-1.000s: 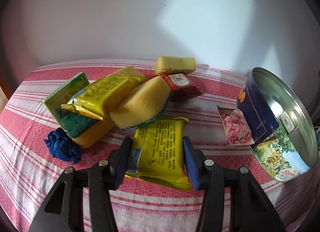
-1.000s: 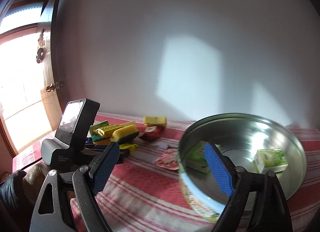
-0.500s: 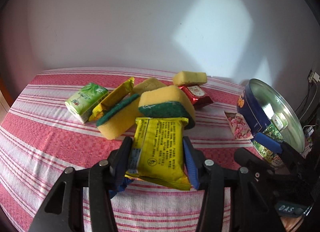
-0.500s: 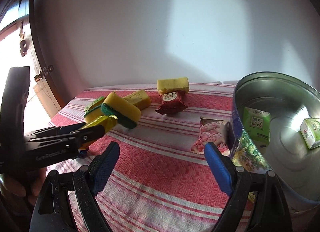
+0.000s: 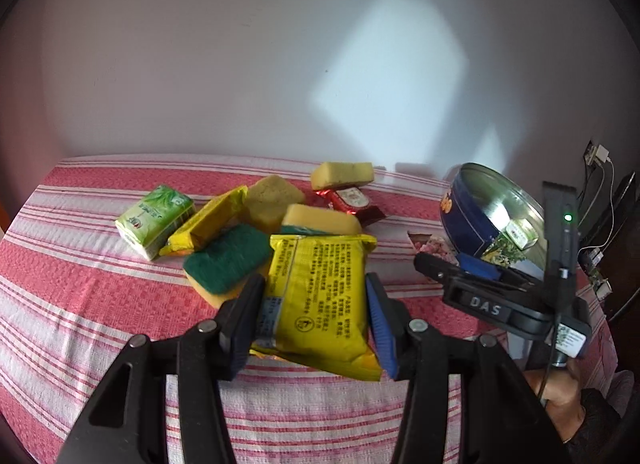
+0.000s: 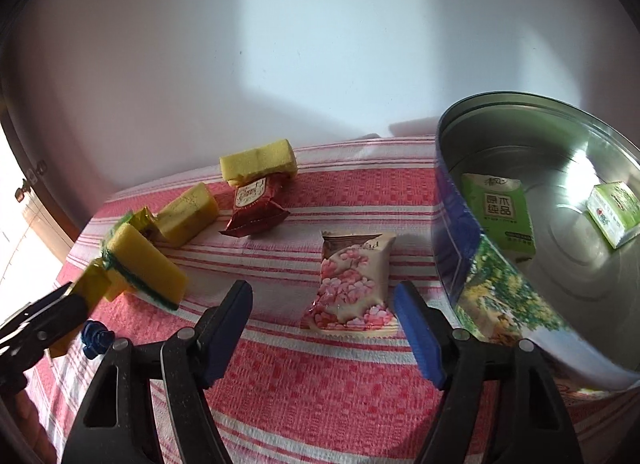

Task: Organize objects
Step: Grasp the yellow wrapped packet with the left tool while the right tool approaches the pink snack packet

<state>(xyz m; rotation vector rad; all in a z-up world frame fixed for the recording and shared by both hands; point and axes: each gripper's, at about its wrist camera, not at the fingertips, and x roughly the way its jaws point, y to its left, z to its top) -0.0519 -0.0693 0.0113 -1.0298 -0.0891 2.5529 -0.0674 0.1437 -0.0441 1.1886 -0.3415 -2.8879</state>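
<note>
My left hand-held gripper (image 5: pixel 316 320) is clenched on a yellow packet (image 5: pixel 320 296), lifted low in the frame's centre above the striped counter (image 5: pixel 80 296). My right hand-held gripper (image 6: pixel 324 328) has just been narrowing its jaws, which stand either side of a pink flowered packet (image 6: pixel 352 284) (pads not yet pressing it) lying at centre, just beside the round tin (image 6: pixel 500 288) at right. Sponges (image 5: pixel 224 264) and a green tissue pack (image 5: pixel 156 219) lie middle left.
</note>
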